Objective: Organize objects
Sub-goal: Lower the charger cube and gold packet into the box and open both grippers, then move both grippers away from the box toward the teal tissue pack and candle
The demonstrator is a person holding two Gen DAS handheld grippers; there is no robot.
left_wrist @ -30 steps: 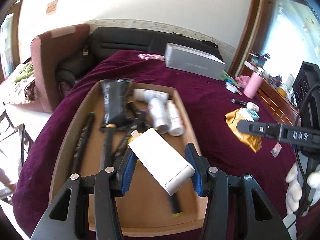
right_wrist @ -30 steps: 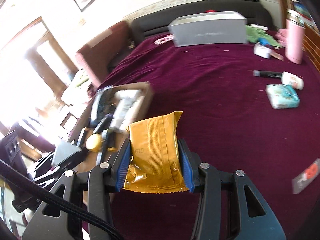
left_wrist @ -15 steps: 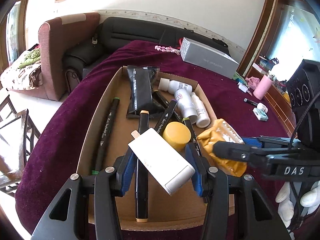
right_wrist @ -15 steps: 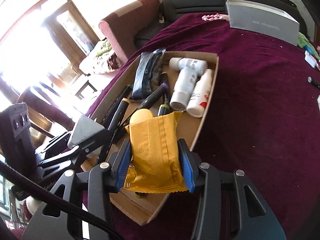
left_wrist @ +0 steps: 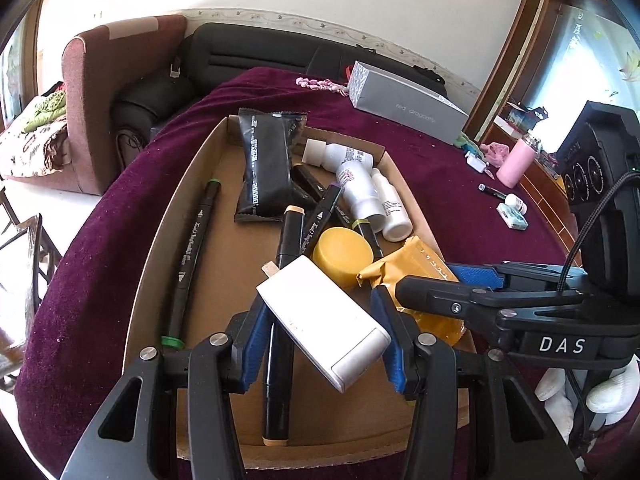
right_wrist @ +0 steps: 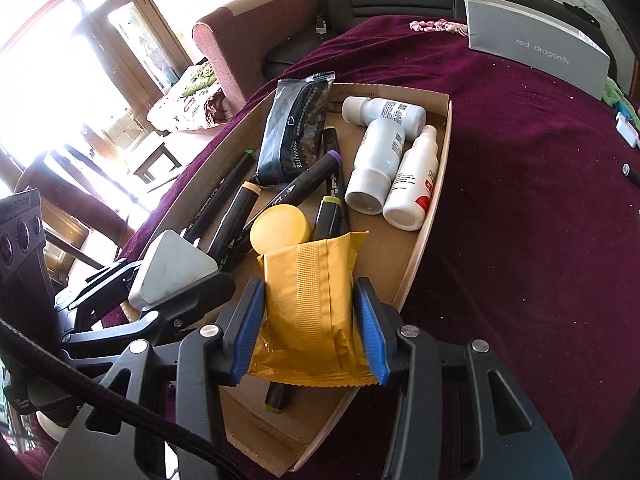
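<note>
My left gripper [left_wrist: 320, 322] is shut on a white rectangular box [left_wrist: 324, 322], held slantwise over the near end of a cardboard tray [left_wrist: 160, 248]. My right gripper [right_wrist: 310, 310] is shut on a yellow foil packet [right_wrist: 310, 292], which hangs over the tray's near right side [right_wrist: 416, 264]. Both grippers are side by side; the right one shows as a black arm [left_wrist: 500, 300] in the left wrist view. The tray holds several black markers [left_wrist: 192, 256], a black pouch [left_wrist: 266, 172], three white bottles [right_wrist: 380, 164] and a round yellow tin [left_wrist: 344, 254].
The tray lies on a table with a maroon cloth [right_wrist: 520, 184]. A long grey box [left_wrist: 404, 108] sits at the far side. A pink cup [left_wrist: 514, 162], a small pen [left_wrist: 492, 190] and a teal packet [left_wrist: 512, 216] lie at the far right. A sofa and armchair [left_wrist: 104, 92] stand behind.
My right gripper carried the yellow packet leftward from over the open cloth to over the tray's near right side. My left gripper, holding the white box, came in lower over the tray.
</note>
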